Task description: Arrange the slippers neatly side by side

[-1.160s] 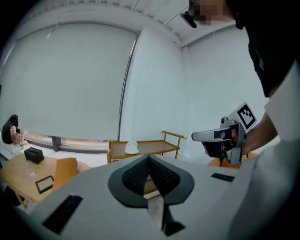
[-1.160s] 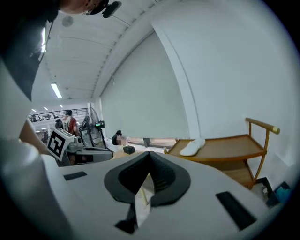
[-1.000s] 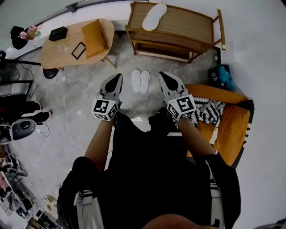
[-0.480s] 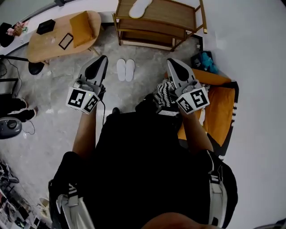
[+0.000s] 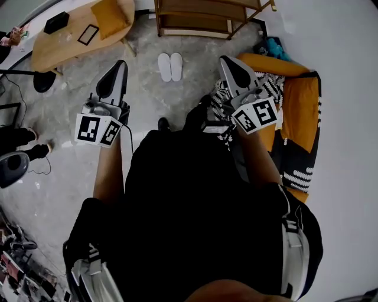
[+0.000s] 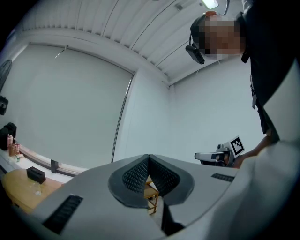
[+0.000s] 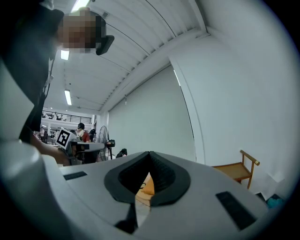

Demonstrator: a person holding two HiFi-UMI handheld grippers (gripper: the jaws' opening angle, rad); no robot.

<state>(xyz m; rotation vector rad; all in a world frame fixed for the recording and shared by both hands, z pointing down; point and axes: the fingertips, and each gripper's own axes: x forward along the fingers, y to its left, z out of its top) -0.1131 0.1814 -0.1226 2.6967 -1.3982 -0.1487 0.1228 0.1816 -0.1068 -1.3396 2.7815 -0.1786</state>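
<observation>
Left hand-held gripper first: it's held up at about waist height, pointing out level over the floor, jaws pressed fully together with nothing between them. Its own camera shows the two ribbed pads meeting in a closed seam, with only a sliver of a wooden frame visible through the gap below. Off to its left there's the oval wooden table with an orange cushion on it, not involved in anything.

Middle of the head view is the bit that matters. The white slippers are down on the floor in front of the wooden rack, well apart from both grippers. They lie parallel, touching along their inner edges, ends lined up pretty evenly as far as I can tell at this size.

Over on the right, the right hand-held gripper is the same story: level, closed all the way, empty. It's up above the black-and-white patterned cushion on the orange seat.

So my read is that the arranging is basically finished. The pair already sits neat and side by side, and neither gripper is on them. I don't see anything left to do, except maybe a tiny nudge if the toes aren't perfectly flush.
</observation>
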